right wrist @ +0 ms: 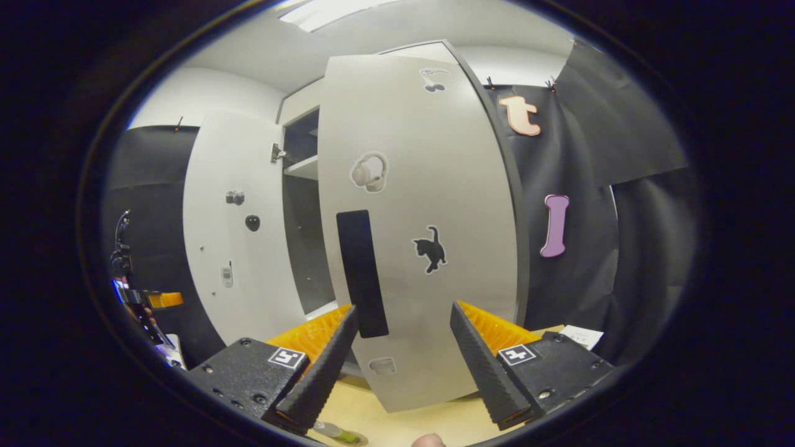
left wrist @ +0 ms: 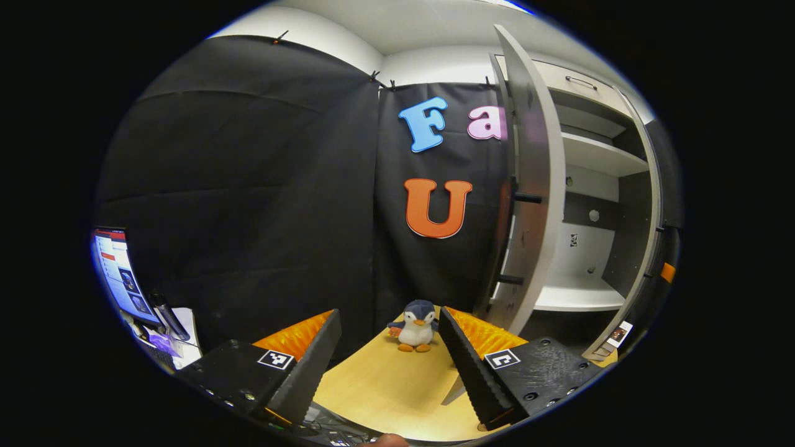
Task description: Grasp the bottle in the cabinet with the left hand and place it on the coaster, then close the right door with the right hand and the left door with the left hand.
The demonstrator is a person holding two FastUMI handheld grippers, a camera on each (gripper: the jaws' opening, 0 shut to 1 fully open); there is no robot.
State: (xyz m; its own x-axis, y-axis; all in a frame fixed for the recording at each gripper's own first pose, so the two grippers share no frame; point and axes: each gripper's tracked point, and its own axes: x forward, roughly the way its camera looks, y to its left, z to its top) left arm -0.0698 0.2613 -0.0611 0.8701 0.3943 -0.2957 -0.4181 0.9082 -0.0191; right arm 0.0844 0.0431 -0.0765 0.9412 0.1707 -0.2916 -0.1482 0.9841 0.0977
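bottle [right wrist: 338,433] lies near you on the pale wooden surface [right wrist: 397,422], just a sliver of it visible at the bottom edge of your right gripper view, below the left finger of your right tongs [right wrist: 402,360]. those tongs are released, with nothing between them, and they point at the outer face of the cabinet's right door [right wrist: 422,211], which stands partly open and carries a dark vertical handle [right wrist: 361,273] and a black cat sticker [right wrist: 431,248]. to its left, the left door [right wrist: 233,230] stands open as well. in your left gripper view your left tongs [left wrist: 391,363] are also released and empty, and they hover over the surface. beyond them a small plush penguin [left wrist: 416,326] sits upright on the far part of the surface, by the booth's black wall. to the right of it you see the left door edge-on, and past it the cabinet [left wrist: 596,205] with its shelves.
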